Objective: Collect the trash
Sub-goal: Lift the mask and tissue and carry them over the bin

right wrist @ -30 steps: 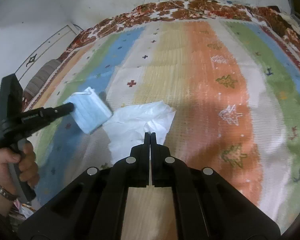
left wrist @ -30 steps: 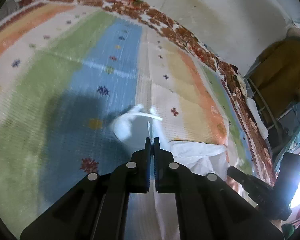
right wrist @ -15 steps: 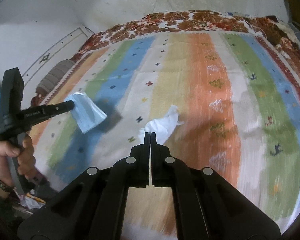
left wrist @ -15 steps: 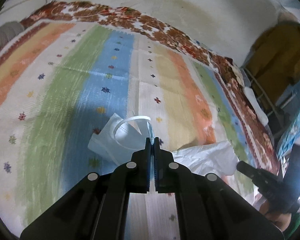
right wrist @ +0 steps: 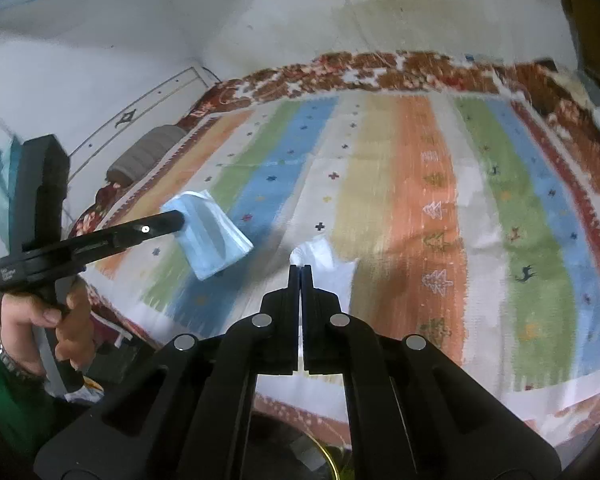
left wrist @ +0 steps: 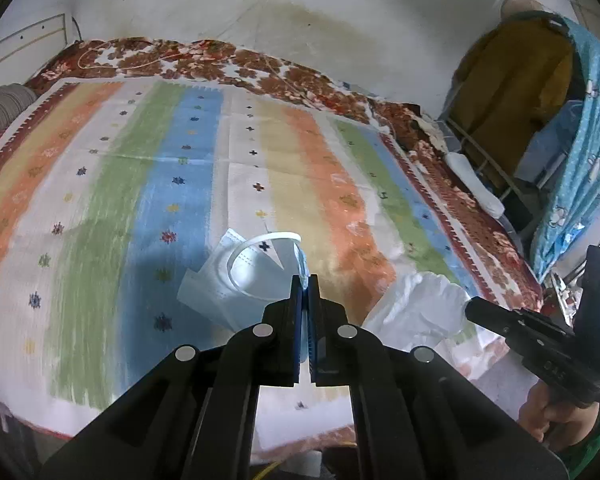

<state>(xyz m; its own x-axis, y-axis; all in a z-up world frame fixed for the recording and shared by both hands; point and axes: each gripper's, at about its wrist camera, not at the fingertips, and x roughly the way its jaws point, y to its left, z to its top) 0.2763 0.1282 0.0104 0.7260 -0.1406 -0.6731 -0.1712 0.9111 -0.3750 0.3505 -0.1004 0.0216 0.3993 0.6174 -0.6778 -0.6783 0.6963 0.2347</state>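
Pale-blue fabric of a face mask hangs from the left claw, whose jaws are pressed together on its edge beside the white ear loop, so the mask is clear of the striped rug below. To the right, the right claw pinches a crumpled white tissue, which is likewise off the rug. Out across the rug, near and far, no other litter shows in either view. Both pieces look picked up, so the gathering part seems done. What is left, I judge, is dropping them into a bin or bag, and none is clearly visible from here.
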